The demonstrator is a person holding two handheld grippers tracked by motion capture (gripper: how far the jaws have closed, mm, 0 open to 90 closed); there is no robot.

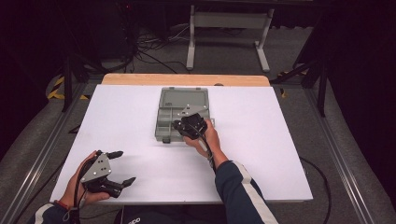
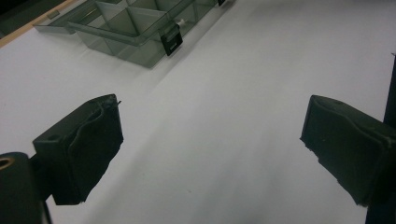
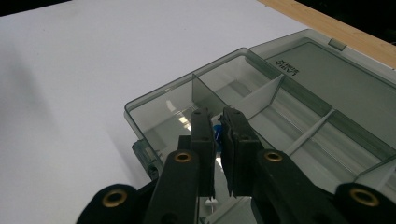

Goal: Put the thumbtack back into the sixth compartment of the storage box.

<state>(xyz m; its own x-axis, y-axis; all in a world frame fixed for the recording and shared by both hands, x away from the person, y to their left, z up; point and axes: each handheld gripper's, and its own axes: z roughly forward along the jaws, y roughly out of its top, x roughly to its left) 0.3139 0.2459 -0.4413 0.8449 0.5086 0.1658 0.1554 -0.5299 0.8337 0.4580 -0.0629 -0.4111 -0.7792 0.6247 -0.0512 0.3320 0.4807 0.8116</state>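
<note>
An open grey see-through compartment box lies at the table's middle, its lid folded back flat. In the right gripper view, the box has several divided compartments. My right gripper hovers over the box's front compartments. Its jaws stand nearly together above a front compartment, with a small blue piece showing in the narrow gap between them. My left gripper rests near the table's front left, wide open and holding nothing. It points toward the box.
The white table top has a wooden strip along its far edge. A small white piece sits low by the right jaws. The box's black latch faces the left gripper. A white desk frame and cables lie on the floor beyond.
</note>
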